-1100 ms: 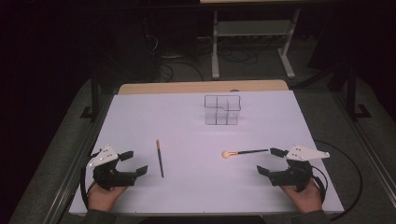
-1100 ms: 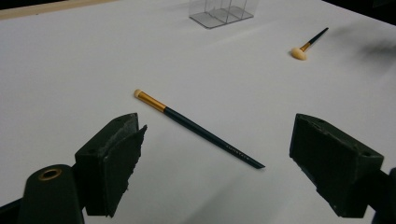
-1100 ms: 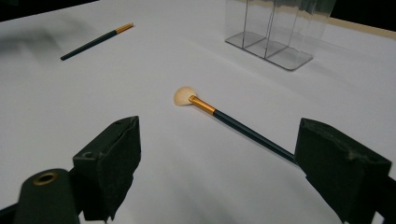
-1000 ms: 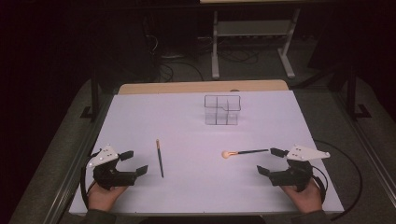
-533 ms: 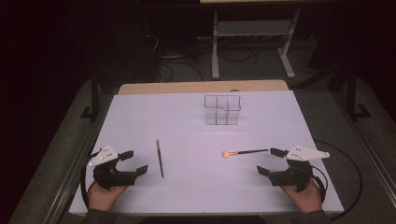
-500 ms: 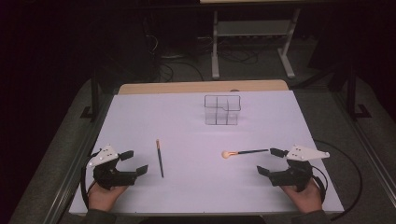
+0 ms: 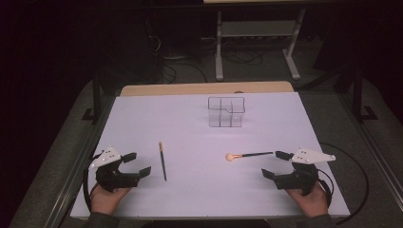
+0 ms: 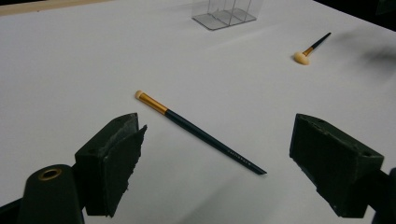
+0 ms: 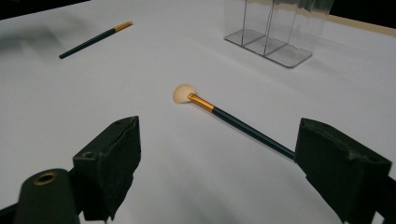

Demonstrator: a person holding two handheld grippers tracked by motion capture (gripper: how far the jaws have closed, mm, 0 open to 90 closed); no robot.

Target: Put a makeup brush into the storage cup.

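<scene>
From above we see the left gripper [image 7: 135, 164], jaws spread, just left of the thin brush [image 7: 162, 160], which lies lengthwise away from us, gold end far. The right gripper [image 7: 277, 165], also spread, sits at the fan brush [image 7: 249, 155] handle's end; its bristles point left. In the left gripper view the thin brush [image 8: 198, 131] lies diagonally between the jaws. In the right gripper view the fan brush [image 9: 231, 115] runs to the right-hand jaw.
</scene>
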